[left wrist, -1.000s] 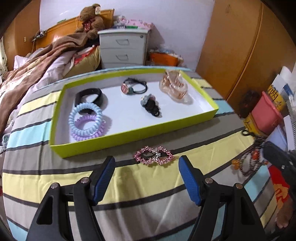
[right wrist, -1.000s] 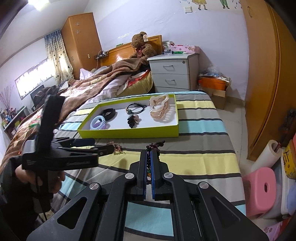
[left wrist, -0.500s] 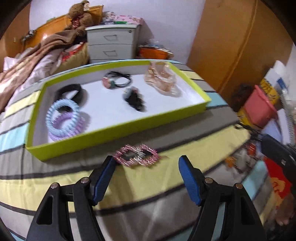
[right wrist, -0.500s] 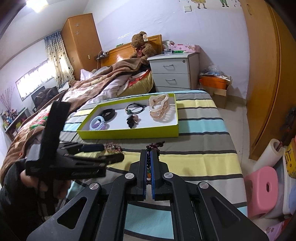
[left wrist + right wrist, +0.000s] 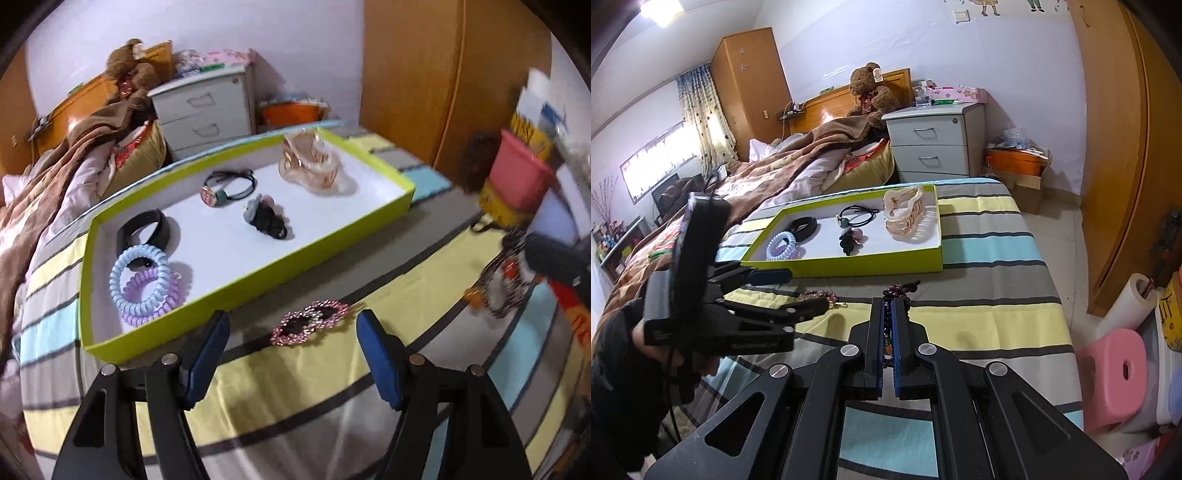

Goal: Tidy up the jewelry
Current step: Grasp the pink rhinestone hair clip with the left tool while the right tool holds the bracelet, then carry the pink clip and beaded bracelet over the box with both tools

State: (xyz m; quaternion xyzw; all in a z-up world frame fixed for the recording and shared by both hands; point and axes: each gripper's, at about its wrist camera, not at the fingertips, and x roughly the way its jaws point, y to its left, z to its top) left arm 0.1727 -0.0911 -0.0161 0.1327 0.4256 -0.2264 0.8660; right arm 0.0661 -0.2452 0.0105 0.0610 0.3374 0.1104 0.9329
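Note:
A pink rhinestone hair clip [image 5: 308, 321] lies on the striped bedcover just in front of the lime-green tray [image 5: 258, 282]. My left gripper [image 5: 291, 332] is open, tilted down, and its blue fingers stand on either side of the clip without touching it. The tray holds a black band [image 5: 144, 230], blue and purple coil ties [image 5: 144, 280], a charm hair tie [image 5: 229, 188], a black flower tie [image 5: 264, 218] and a peach claw clip [image 5: 310, 164]. My right gripper [image 5: 887, 301] is shut on a dark beaded bracelet [image 5: 899, 290] over the bedcover. It also shows the left gripper [image 5: 805, 290] and the tray [image 5: 849, 266].
A rumpled bed with a brown blanket [image 5: 798, 155] lies to the left, a teddy bear [image 5: 870, 92] and a grey nightstand [image 5: 934, 144] behind the tray. A wooden wardrobe [image 5: 1115, 147], a pink stool [image 5: 1115, 369] and an orange box [image 5: 1015, 162] stand to the right.
The left gripper has rolled, so its view now tilts, and the hair clip sits closer between its open fingers. The right gripper has stayed still, shut on the bracelet.

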